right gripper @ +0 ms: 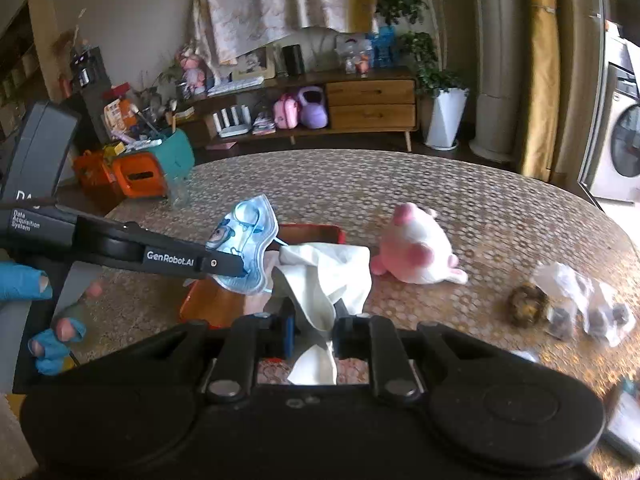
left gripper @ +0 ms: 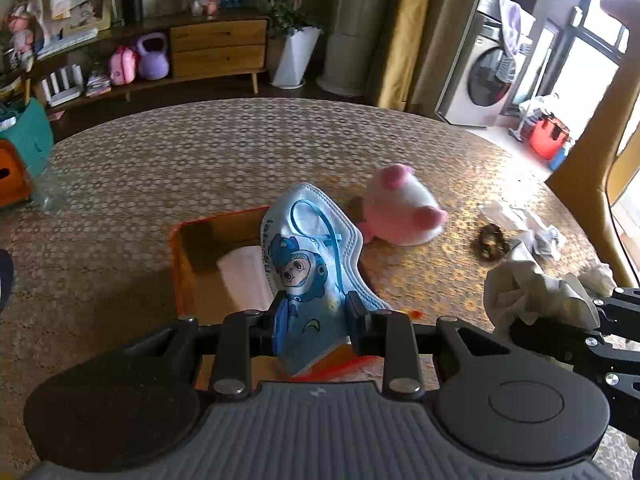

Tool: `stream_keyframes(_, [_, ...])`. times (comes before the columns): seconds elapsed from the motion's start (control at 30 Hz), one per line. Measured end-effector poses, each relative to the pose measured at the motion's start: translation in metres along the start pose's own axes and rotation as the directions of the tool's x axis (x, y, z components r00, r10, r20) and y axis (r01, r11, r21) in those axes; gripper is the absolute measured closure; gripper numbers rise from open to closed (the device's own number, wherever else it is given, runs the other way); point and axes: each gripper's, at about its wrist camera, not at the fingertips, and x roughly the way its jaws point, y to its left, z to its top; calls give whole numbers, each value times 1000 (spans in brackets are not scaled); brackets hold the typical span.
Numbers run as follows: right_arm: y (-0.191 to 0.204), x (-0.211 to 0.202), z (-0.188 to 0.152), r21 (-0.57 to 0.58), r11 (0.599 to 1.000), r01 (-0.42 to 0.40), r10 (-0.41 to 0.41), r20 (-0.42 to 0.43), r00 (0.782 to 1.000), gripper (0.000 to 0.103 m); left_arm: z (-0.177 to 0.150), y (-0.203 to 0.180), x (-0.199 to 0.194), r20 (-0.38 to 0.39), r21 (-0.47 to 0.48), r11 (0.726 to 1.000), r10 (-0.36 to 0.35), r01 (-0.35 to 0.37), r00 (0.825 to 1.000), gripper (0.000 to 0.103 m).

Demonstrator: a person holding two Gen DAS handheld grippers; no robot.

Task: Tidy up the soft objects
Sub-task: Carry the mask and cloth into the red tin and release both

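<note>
Left hand-held gripper [left gripper: 314, 312] pinches blue face mask [left gripper: 308, 252] above orange box [left gripper: 180, 256] near counter's [left gripper: 200, 152] near edge | right hand-held gripper [right gripper: 314, 322] clamps white cloth [right gripper: 324, 276] beside it | step: carrying both to box | next: likely lower, release inside.

Wooden sideboard [right gripper: 352, 106], gold curtains [left gripper: 404, 32], seemingly a bright window [left gripper: 592, 64].

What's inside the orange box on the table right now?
The orange box holds a folded white cloth on its floor. The blue cartoon face mask, clamped in the left gripper, hangs in front and hides the box's right part.
</note>
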Motion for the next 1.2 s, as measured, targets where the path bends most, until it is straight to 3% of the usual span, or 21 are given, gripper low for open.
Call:
stream_keyframes(0.43, [31, 76, 16, -62, 998, -21, 15, -81, 997, 85, 17, 52, 43, -48, -37, 996, 81, -83, 996, 74])
stream_keyframes(0.7, [36, 134, 18, -71, 997, 12, -23, -152, 988, 85, 24, 56, 83, -74, -16, 992, 123, -124, 990, 74])
stream_keyframes(1.2, [35, 184, 9, -93, 995, 29, -51, -247, 968, 84, 24, 51, 129, -178, 20, 997, 77, -75, 981, 74])
